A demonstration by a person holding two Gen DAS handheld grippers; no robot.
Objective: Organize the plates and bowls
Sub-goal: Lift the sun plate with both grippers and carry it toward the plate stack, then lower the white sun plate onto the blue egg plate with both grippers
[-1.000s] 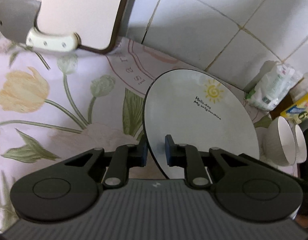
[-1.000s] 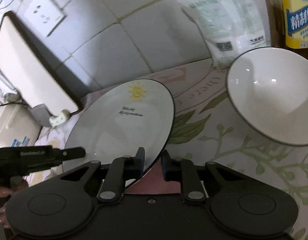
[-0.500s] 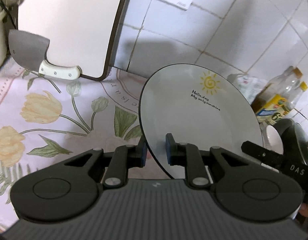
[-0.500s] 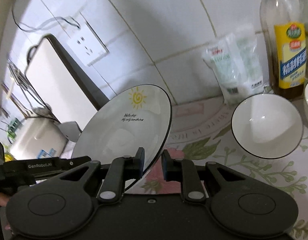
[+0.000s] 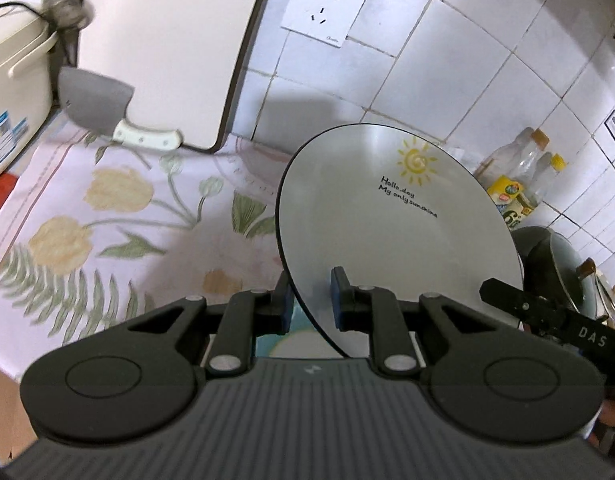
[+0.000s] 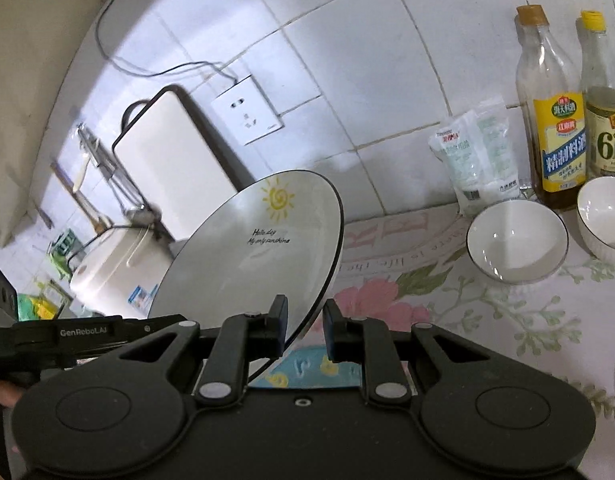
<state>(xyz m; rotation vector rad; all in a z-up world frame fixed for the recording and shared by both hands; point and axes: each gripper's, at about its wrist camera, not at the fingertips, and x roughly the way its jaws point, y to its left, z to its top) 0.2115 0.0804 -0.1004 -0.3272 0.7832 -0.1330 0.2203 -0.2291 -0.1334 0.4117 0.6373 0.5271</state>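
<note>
so both grippers, left gripper and right gripper, have lifted the plate clear off the tabletop, jaws clamped on its rim, ready for stacking.

I observe one white plate with a thin dark rim, a yellow sun motif and the lettering "Hello day / My only sunshine". It is clear of the floral cloth, tilted steeply, its near rim clamped on two sides. I note two white bowls with thin dark rims: one bowl upright and empty on the cloth, a second bowl just beside it, partly cut off at the frame edge.
</note>
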